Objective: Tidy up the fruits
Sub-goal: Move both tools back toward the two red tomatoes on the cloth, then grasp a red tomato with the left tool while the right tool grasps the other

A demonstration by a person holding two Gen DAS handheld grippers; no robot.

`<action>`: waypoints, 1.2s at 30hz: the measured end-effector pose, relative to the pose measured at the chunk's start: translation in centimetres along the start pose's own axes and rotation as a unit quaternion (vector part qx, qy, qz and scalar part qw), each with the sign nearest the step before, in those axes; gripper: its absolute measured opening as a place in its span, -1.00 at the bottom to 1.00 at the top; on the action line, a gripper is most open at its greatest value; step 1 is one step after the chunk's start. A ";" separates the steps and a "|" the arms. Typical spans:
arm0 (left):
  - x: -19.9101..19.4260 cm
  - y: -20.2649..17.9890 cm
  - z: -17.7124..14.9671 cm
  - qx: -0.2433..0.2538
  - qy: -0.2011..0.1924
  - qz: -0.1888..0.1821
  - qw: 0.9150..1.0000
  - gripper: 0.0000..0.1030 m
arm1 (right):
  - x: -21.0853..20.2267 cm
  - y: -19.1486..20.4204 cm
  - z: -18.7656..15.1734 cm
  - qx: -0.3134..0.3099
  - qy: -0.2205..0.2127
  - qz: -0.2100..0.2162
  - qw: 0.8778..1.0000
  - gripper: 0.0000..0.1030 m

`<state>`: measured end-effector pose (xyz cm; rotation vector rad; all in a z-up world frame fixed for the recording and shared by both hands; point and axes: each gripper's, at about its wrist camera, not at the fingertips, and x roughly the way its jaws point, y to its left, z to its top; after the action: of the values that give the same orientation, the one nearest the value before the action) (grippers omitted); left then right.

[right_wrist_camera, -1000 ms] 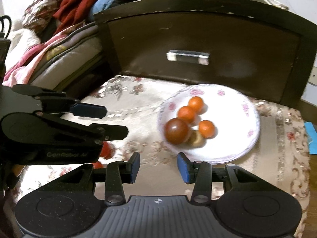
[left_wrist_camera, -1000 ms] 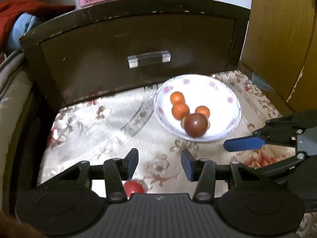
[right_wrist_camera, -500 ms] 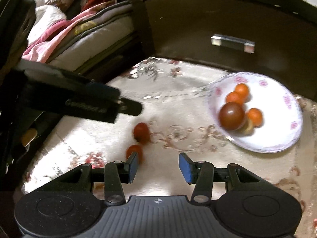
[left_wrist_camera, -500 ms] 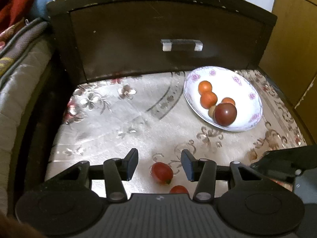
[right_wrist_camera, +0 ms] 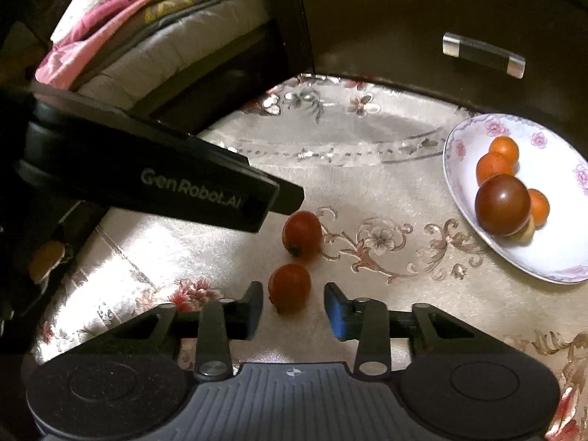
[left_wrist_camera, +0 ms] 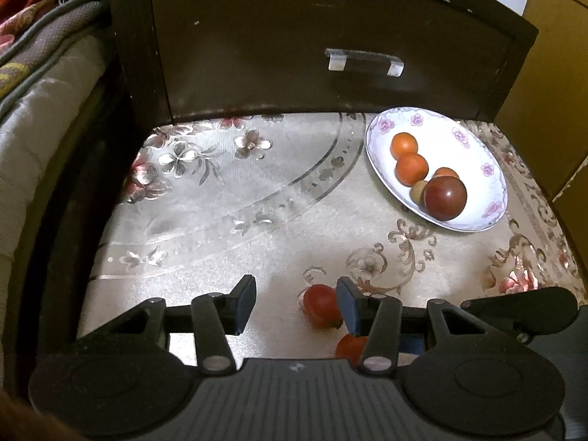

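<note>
Two small red tomatoes lie on the floral cloth: a far one and a near one. My left gripper is open, and the far tomato lies between its fingers by the right one. My right gripper is open with the near tomato between its fingertips, apart from both. A white flowered plate holds three orange tomatoes, a dark red-brown one and a small pale fruit.
A dark wooden drawer front with a metal handle stands behind the cloth. Bedding lies at the left, a wooden cabinet at the right. The left gripper's body crosses the right wrist view.
Both grippers have swung left and down, away from the plate, toward the two red tomatoes. The near tomato now sits between my right fingers, the far one between my left fingers.
</note>
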<state>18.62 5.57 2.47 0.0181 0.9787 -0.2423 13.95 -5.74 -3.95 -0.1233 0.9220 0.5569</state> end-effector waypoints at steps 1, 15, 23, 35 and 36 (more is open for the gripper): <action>0.2 0.0 -0.1 0.000 0.003 0.001 1.000 0.09 | 0.2 0.0 -0.1 0.001 0.001 0.000 1.000 -0.55; 2.6 -1.0 -0.6 0.008 0.033 -0.009 0.999 0.09 | -1.6 -1.3 -1.2 0.009 0.000 0.010 1.000 -0.70; 3.4 -1.9 -1.1 0.025 0.033 -0.005 0.999 0.09 | -4.7 -3.8 -3.6 0.006 0.025 -0.027 0.999 -0.69; 3.9 -3.1 -1.4 0.042 0.025 0.007 0.999 -0.25 | -6.4 -6.3 -5.8 0.033 0.020 -0.045 0.998 -0.68; 3.9 -3.3 -1.5 0.043 0.026 0.007 0.999 -0.25 | -6.4 -6.6 -5.9 0.037 0.019 -0.045 0.998 -0.68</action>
<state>18.76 1.79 -1.24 0.1097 1.0189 -0.2722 9.98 -15.91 -3.39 -0.1088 0.9688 0.4388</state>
